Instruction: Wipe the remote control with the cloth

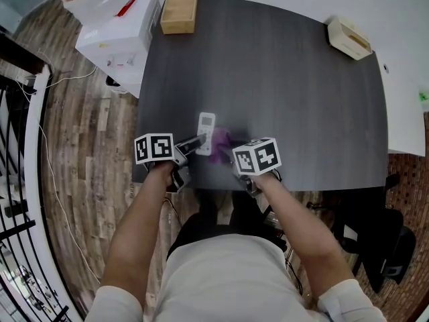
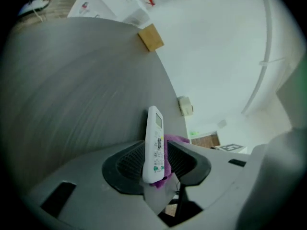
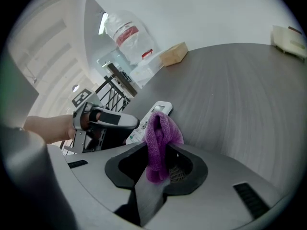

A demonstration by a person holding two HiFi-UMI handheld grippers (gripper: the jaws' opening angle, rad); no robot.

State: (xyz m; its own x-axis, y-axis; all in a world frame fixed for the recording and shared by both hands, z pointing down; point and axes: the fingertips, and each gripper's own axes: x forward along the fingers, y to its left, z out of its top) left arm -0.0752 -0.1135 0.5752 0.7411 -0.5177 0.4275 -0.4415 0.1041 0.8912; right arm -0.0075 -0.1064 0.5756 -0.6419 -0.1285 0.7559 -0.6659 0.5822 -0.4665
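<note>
Left hand-held gripper [image 1: 194, 143] pinching the remote control [image 2: 154, 143]; right hand-held gripper [image 3: 160, 166], angled down, pinching the cloth [image 3: 160, 137].

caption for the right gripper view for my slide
Right claw pinching a purple cloth beside the white remote control held by the left claw over a dark table

There we go, the left tongs [image 2: 156, 151] clamp the near end of the white remote control [image 2: 154, 138], which juts out over the dark worktop [image 2: 81, 104], purple cloth [image 2: 176, 139] peeking out right beside it, wooden box [image 2: 151, 37] at the far edge.
</note>
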